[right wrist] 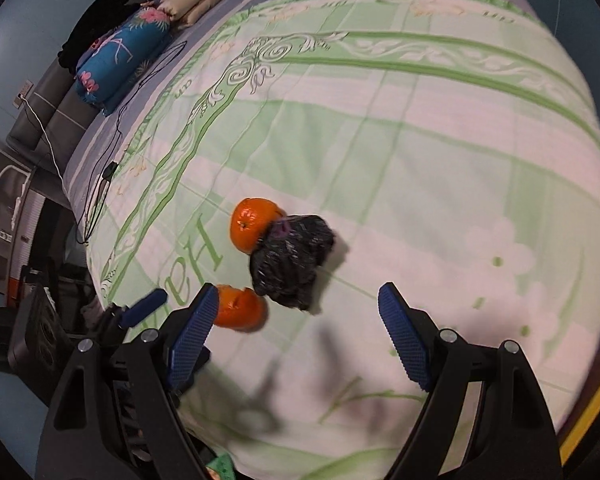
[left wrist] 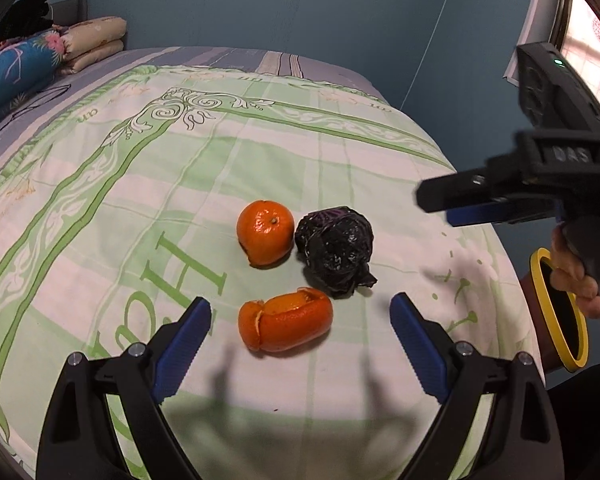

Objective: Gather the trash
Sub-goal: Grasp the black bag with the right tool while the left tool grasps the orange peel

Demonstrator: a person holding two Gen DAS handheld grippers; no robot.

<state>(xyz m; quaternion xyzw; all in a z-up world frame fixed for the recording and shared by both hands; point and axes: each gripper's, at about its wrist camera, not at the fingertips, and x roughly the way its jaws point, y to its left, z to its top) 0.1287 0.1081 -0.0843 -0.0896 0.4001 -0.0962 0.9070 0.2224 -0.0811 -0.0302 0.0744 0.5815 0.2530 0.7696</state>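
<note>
- Trash is laid out in a tight cluster on the green-and-white quilt (left wrist: 260,152) of a bed: a curled orange peel (left wrist: 286,320) nearest the left wrist camera, a rounder piece of mandarin peel (left wrist: 265,232) behind it, and a crumpled black plastic bag (left wrist: 334,254) just beside both.
- In the right wrist view the black bag (right wrist: 292,264) is seen touching the rounder peel (right wrist: 252,224), while the curled peel (right wrist: 240,312) is partly hidden behind a blue fingertip pad.
- The left gripper (left wrist: 300,320) is held wide apart and empty, with the curled peel lying between its fingers but not yet touched.
- The right gripper (right wrist: 298,314) is likewise spread and empty, hovering above the quilt with the bag just ahead of its fingers.
- A yellow-rimmed bin (left wrist: 560,308) is visible off the bed's edge on the right, below the hand on the right gripper's handle; it is judged to be the destination.
- The step in hand is judged to be the approach for a first pick; nothing has been collected.
- Next, a descent and a gentle closure around the soft peel would be called for, without snagging the quilt.
</note>
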